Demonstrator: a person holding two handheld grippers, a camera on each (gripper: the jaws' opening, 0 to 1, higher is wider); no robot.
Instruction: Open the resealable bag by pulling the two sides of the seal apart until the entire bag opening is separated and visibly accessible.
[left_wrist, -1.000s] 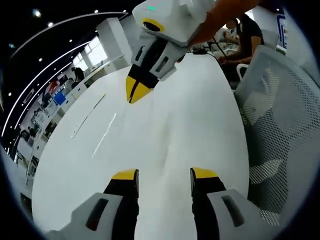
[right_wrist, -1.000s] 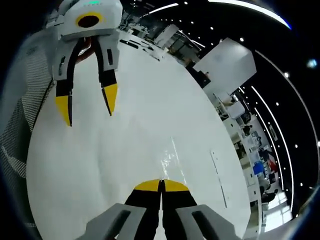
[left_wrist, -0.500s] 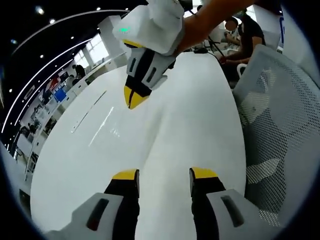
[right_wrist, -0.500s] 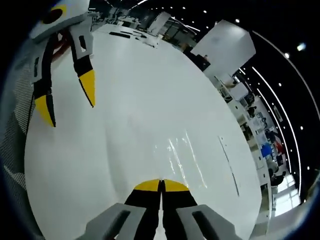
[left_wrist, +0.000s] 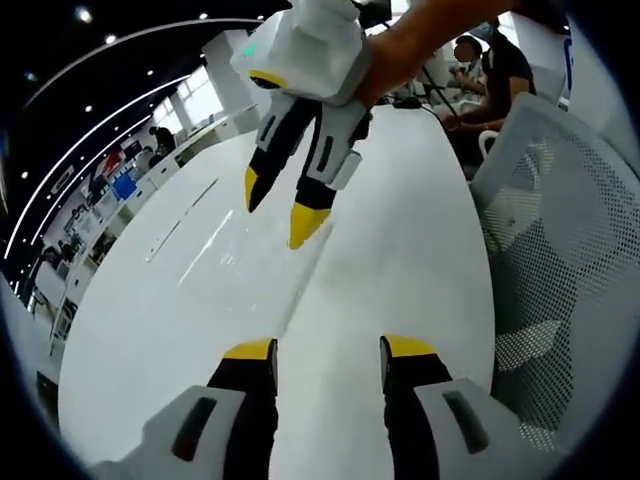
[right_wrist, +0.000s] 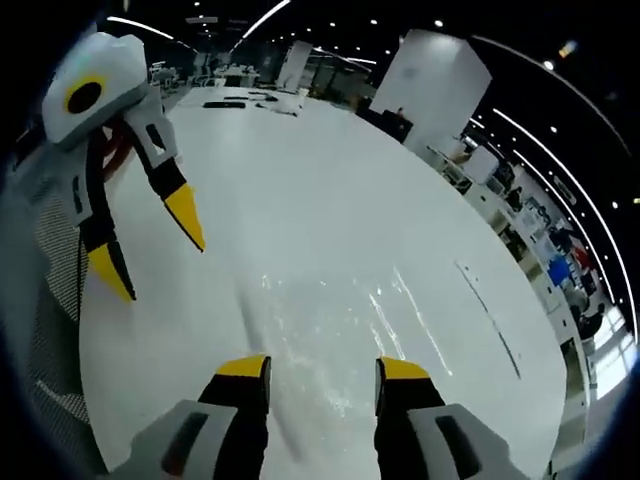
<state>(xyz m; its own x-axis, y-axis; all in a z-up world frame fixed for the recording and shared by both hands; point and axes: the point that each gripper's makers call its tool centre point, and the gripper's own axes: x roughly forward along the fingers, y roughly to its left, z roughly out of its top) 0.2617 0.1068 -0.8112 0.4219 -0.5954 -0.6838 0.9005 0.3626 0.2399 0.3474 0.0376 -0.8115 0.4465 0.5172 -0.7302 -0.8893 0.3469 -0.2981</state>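
Observation:
A clear resealable bag (right_wrist: 330, 325) lies flat on the white table (right_wrist: 300, 180), showing mostly as glints and a faint edge. In the left gripper view the bag (left_wrist: 245, 268) sits left of a crease line. My right gripper (right_wrist: 322, 368) is open, its jaws either side of the bag's near part with nothing pinched. The same right gripper (left_wrist: 278, 208) hangs open over the table, held by a hand (left_wrist: 420, 40). My left gripper (left_wrist: 328, 350) is open and empty low over the table (left_wrist: 420, 250). In the right gripper view the left gripper (right_wrist: 150, 245) stands open at the left.
A white mesh chair (left_wrist: 545, 250) stands close along the table's edge, and the mesh chair (right_wrist: 55, 300) shows at the left too. A seated person (left_wrist: 490, 70) is at the table's far end. Dark items (right_wrist: 225, 103) lie far off. Thin slots (right_wrist: 490, 320) run in the tabletop.
My right gripper, shut in both earlier frames, has opened. The left gripper stays open. Both views have tilted a little.

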